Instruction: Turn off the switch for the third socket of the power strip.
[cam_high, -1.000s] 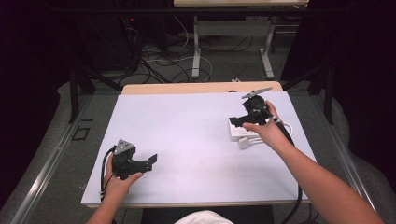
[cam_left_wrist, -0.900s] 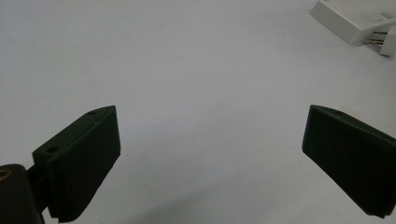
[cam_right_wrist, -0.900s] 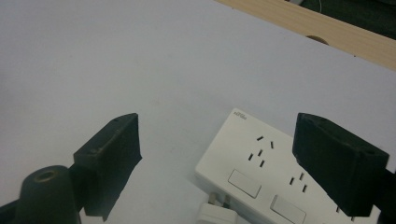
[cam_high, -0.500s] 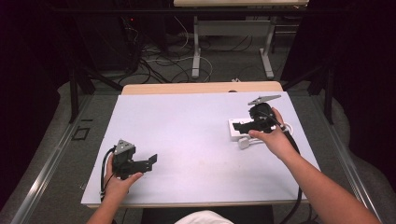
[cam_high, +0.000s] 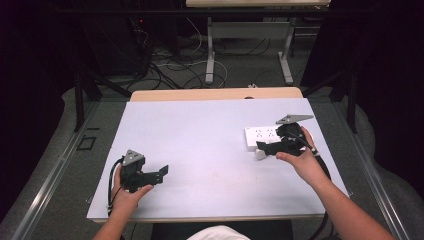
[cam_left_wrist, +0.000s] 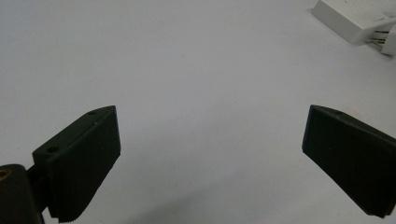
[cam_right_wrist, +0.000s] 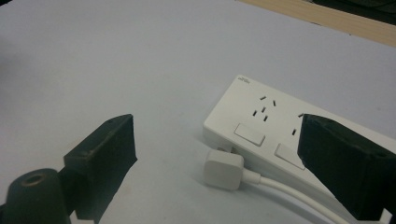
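The right gripper (cam_high: 265, 147) hangs low over the far right part of the table (cam_high: 200, 130), a flat sheet of matte, pale grey-white with a strip of light wood showing along its far edge. Its two black jaws, blocky wedges with fine ribbing on the inner faces, stand wide apart and have just been opening further, with nothing pressed between them. In the right gripper view, between and just beyond those jaws lies the power strip (cam_right_wrist: 261, 126), a smooth white plastic slab with rounded corners, small dark socket slots and two flat rectangular switches on top. Lying against its near side is a plug (cam_right_wrist: 224, 169), a small rounded white block, with a smooth white cord (cam_right_wrist: 280, 189) running off toward the right jaw. Over at the near left the left gripper (cam_high: 161, 173) sits level just above the bare surface, jaws spread wide and empty, a grey three-cornered plate on its back.
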